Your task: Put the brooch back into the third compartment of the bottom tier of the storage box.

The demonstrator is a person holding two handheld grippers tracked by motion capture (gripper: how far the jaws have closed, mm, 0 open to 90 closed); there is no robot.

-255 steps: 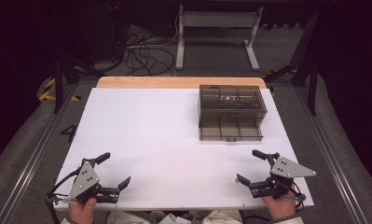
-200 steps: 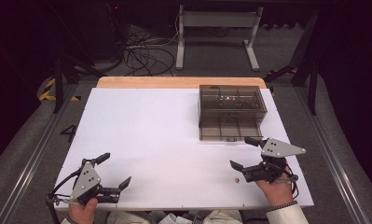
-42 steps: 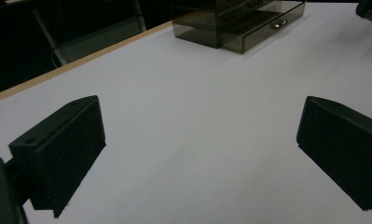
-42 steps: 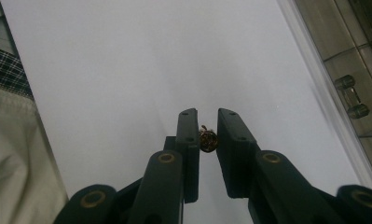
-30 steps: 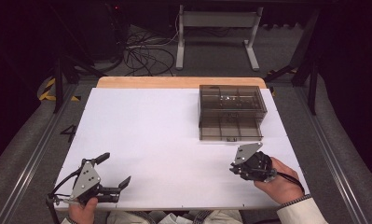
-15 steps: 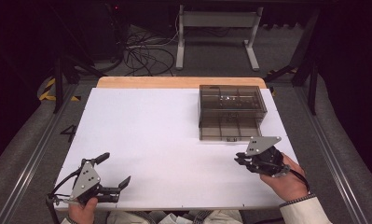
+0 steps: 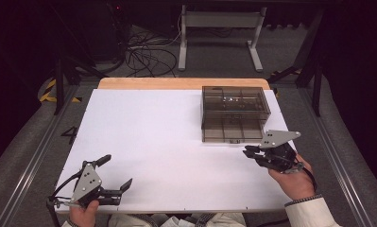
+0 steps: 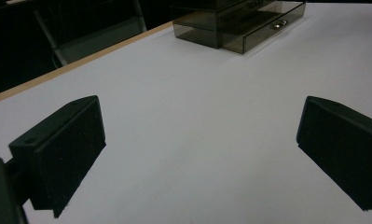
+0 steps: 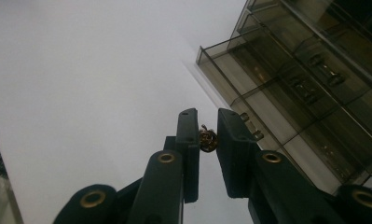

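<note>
Right gripper view puts the right gripper point(image 9: 207, 135) nearest the lens, its two black jaws drawn close on a small brass-coloured trinket point(image 9: 207, 139), too small to name with certainty, pinched only at the jaw tips just in front of the smoked-plastic drawer box point(image 9: 309, 88). From the high view the same gripper point(image 7: 252, 152) hangs just off the box's near right corner, where the bottom drawer point(image 7: 232, 130) stands pulled out toward the person. The likely hazard is plain: so slight a grip on so tiny a piece could let it twist or drop onto the white table point(image 7: 167, 142), where it might roll, and a tilted or hasty approach could knock the jaws against the drawer's front lip and push the light box back. Well away from the box, at the table's near left corner, the left gripper point(image 7: 114, 174) rests with its jaws spread wide and nothing between them, too far off to steady the box if it slides.
</note>
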